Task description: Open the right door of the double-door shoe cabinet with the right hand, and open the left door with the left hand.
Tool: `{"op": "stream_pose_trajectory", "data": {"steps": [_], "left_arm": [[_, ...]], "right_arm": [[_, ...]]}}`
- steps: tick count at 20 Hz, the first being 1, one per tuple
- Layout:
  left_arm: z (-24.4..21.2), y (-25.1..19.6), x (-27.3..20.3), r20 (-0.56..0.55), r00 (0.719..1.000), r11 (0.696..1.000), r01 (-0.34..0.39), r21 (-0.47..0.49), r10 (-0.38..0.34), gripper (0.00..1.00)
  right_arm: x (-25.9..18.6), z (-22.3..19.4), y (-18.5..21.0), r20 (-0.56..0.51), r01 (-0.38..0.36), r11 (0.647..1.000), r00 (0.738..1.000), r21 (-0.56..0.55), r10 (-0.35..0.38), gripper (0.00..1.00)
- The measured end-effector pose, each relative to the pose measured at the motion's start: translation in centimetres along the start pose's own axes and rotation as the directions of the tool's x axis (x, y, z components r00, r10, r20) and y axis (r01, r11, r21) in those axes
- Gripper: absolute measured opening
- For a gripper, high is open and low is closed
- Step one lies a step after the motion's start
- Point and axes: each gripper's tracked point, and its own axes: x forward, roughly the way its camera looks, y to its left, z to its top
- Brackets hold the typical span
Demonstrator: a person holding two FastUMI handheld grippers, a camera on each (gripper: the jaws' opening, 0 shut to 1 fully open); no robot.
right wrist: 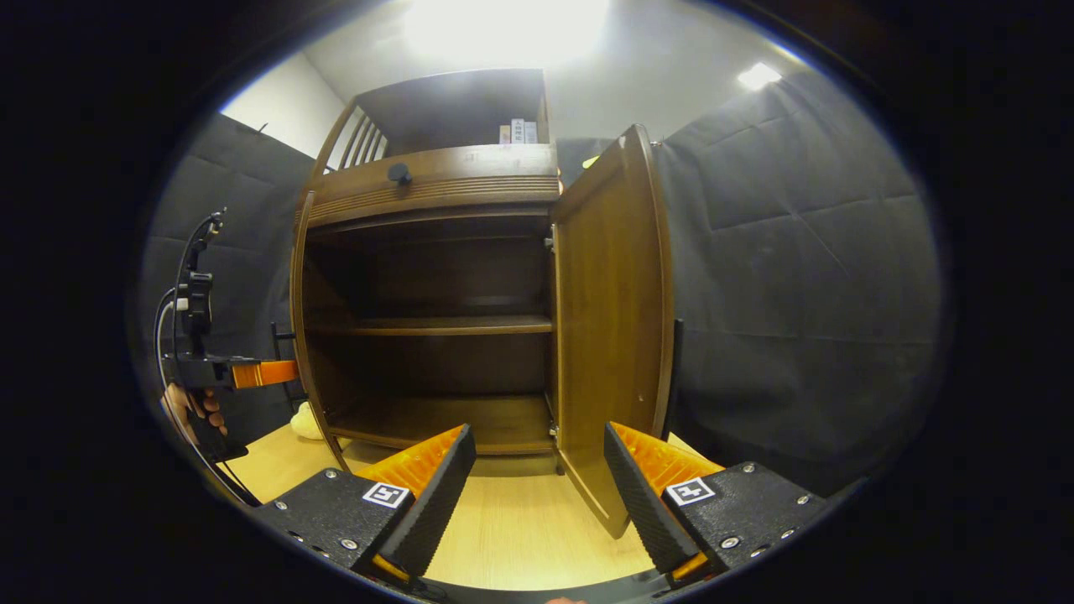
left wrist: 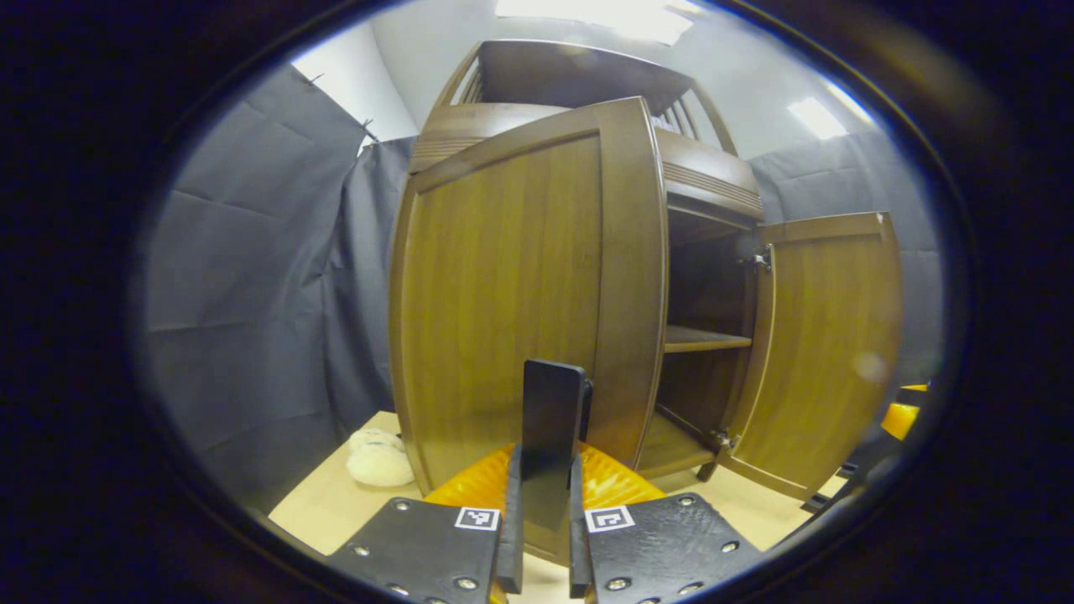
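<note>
We see the shoe cabinet [right wrist: 428, 252] standing on a pale floor [right wrist: 520, 528]. Its right door [right wrist: 608, 335] is swung wide, and we can look in at the shelf [right wrist: 428, 325].

In the left gripper view, the left door [left wrist: 520, 285] is partly swung out from the cabinet. It stands tall, right in front of the left gripper [left wrist: 544, 503]. A dark upright handle [left wrist: 552, 403] sits near the door's free edge, low down. It rises straight up between the two fingers. The fingers are pulled in close, with only a thin gap, and the handle sits in that gap. We think they are squeezing it from both sides. So the left gripper is the one on this door, and the door's hinge is on the far left side. We think the next pull has to go toward us and curve out to the left, so the door swings around that hinge.

In the right gripper view, the right gripper [right wrist: 537, 495] is spread wide and holds nothing. The right door's bottom edge hangs just ahead of it, a bit to its right, not touching. Far to the left we see a hand [right wrist: 189, 411] holding the left gripper beside the cabinet.

A soft white thing [left wrist: 376, 457] lies on the floor by the cabinet's left side.
</note>
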Motion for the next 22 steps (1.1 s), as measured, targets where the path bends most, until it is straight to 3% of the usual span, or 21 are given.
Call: {"op": "stream_pose_trajectory", "data": {"steps": [1,2,6,9,10,22], "left_arm": [[0.0,0.3,-0.5,0.0,1.0,1.0,-0.004,-0.002,0.004,0.22],[0.1,0.7,-0.9,-0.001,1.0,1.0,-0.01,-0.006,0.01,0.17],[0.1,2.6,-3.0,-0.001,0.999,0.999,-0.044,-0.011,0.044,0.17],[0.0,4.4,-4.4,0.006,0.997,0.997,-0.073,0.014,0.073,0.27],[0.2,5.1,-5.1,0.008,0.996,0.996,-0.085,0.015,0.085,0.22],[1.3,12.6,-10.4,0.05,0.968,0.968,-0.246,0.048,0.244,0.14]], "right_arm": [[0.1,-0.2,0.5,0.0,-0.01,1.0,1.0,-0.004,0.01,0.94],[0.1,-0.2,1.1,-0.001,-0.023,1.0,1.0,-0.007,0.023,0.95],[0.3,-0.1,3.2,0.003,-0.066,0.998,0.998,-0.005,0.066,0.95],[0.4,-0.1,4.3,0.002,-0.087,0.996,0.996,-0.006,0.087,0.95],[0.5,-0.1,4.7,0.003,-0.094,0.996,0.996,-0.005,0.094,0.95],[0.4,-0.1,7.5,0.007,-0.138,0.99,0.99,-0.009,0.138,0.95]]}}
